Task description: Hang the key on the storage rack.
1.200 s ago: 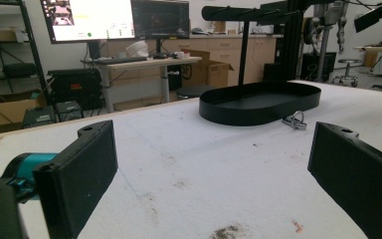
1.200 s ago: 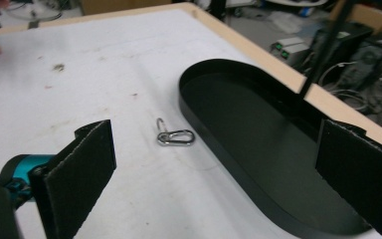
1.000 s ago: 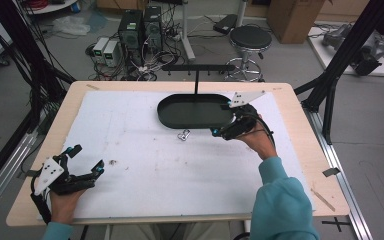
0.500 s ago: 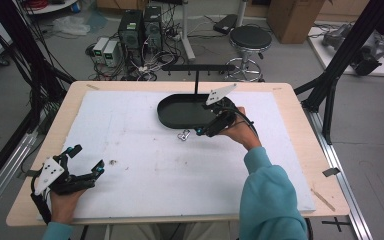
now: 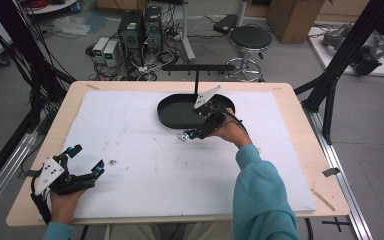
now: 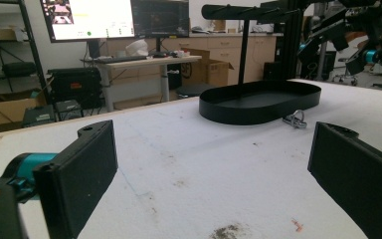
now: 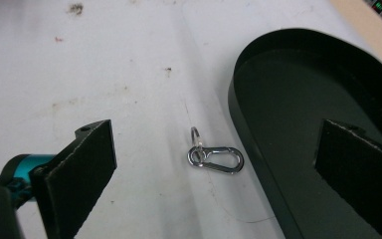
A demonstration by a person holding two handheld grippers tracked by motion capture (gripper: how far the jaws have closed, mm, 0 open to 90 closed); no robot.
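A small silver carabiner clip point(image 5: 183, 135) point(image 7: 215, 158) point(image 6: 296, 119) lies on the white sheet, just outside the front rim of the black oval tray point(image 5: 167, 111) point(image 7: 298, 94) point(image 6: 258, 102). My right gripper point(image 5: 196, 129) point(image 7: 216, 142) hovers over the clip, open. One jaw hangs above the sheet and the other above the tray floor, with the clip between them and below. My left gripper point(image 5: 86, 159) point(image 6: 214, 164) rests near the table's front left corner, open and holding nothing. In the left gripper view the right gripper point(image 6: 373, 40) shows far off at the upper right.
A black T-shaped stand point(image 5: 196, 75) point(image 6: 243, 50) rises from the tray's far side. The white sheet point(image 5: 145, 175) covers most of the wooden table point(image 5: 300, 125). A dirt speck point(image 5: 112, 161) lies near the left gripper. Computers and a stool point(image 5: 250, 37) stand on the floor beyond.
My right gripper has moved left along the tray's front edge and now hangs over the carabiner clip. The left gripper and the clip have stayed where they were.
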